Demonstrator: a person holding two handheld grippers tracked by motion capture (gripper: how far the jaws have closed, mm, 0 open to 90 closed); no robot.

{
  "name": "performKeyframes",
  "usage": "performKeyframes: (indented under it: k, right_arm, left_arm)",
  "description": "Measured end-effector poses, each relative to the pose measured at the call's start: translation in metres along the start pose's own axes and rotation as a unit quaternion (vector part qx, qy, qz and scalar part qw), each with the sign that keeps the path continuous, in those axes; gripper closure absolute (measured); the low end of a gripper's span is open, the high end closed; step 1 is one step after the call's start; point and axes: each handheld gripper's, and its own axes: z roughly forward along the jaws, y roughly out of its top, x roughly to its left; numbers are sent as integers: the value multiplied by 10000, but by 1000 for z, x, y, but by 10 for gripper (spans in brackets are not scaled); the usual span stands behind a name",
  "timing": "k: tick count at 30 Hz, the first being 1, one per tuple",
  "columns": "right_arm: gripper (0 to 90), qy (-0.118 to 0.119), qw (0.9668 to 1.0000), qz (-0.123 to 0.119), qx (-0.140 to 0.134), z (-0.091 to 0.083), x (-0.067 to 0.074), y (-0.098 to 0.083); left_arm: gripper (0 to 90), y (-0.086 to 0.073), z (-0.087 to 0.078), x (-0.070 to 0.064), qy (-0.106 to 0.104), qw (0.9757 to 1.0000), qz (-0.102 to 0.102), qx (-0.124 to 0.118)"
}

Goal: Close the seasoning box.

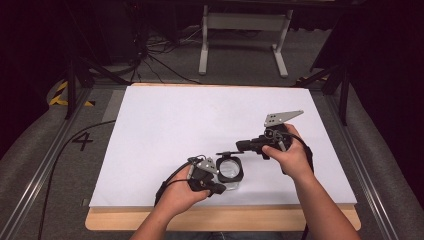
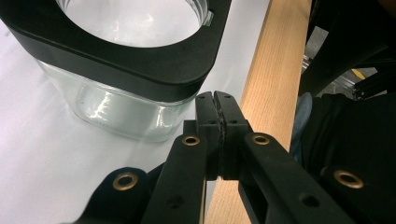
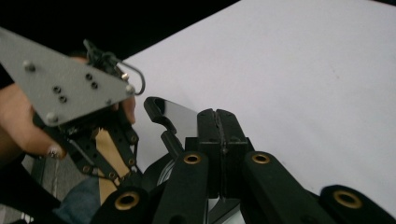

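Dark floor and black curtains ring my workspace, with a white metal stand [image 1: 243, 37] on the grey carpet beyond the far edge and loose cables near it, all well clear of the work. My counter is a pale wooden board [image 1: 125, 222] covered almost entirely by a white sheet [image 1: 200, 125], the wood showing as a strip along the near edge.

By my judgement the work in hand concerns the clear glass jar with the square black plastic collar [image 1: 230, 170], which stands upright near the middle of the near edge, its round mouth uncovered and facing up. I cannot tell whether anything is inside.

My left claw [image 1: 223, 188] sits low at the jar's near left side, jaws pressed together on nothing; in the left gripper view their tips [image 2: 216, 105] lie just under the collar's corner [image 2: 140, 77], close beside the glass, perhaps to steady it, though I cannot tell if they touch.

My right claw [image 1: 223, 153] comes in from the right, level above the jar's far rim. In the right gripper view its tips [image 3: 217, 122] are shut too, with a thin glossy black piece [image 3: 175, 119] just beside them; I cannot tell whether it is gripped. It may be the jar's lid.

Nothing else on the sheet stands in the way.
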Motion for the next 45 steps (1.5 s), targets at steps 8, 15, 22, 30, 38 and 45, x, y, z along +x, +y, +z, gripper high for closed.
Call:
performKeyframes:
  k: [8, 15, 22, 30, 38, 45]
  right_arm:
    - [900, 89, 9974, -132, 701, 5, 10, -7]
    - [900, 154, 9916, -173, 1269, 18, 13, -13]
    - [900, 87, 9889, -228, 1463, 26, 16, -15]
    - [900, 38, 9936, -308, 1084, 16, 18, -11]
    - [825, -352, 9984, -225, 375, -15, 14, -6]
    - [720, -858, 9963, -7, 51, -39, 0, -12]
  left_arm:
    - [898, 0, -2, 0, 197, 9998, -53, 71]
    - [898, 1, -2, 0, 235, 9997, -56, 88]
    - [897, 0, -2, 0, 236, 9997, -58, 72]
    - [876, 3, -17, -3, 259, 9996, -12, -69]
    - [845, 2, -59, 1, 621, 9958, -121, -668]
    - [804, -5, -85, 16, 996, 9887, -362, -1057]
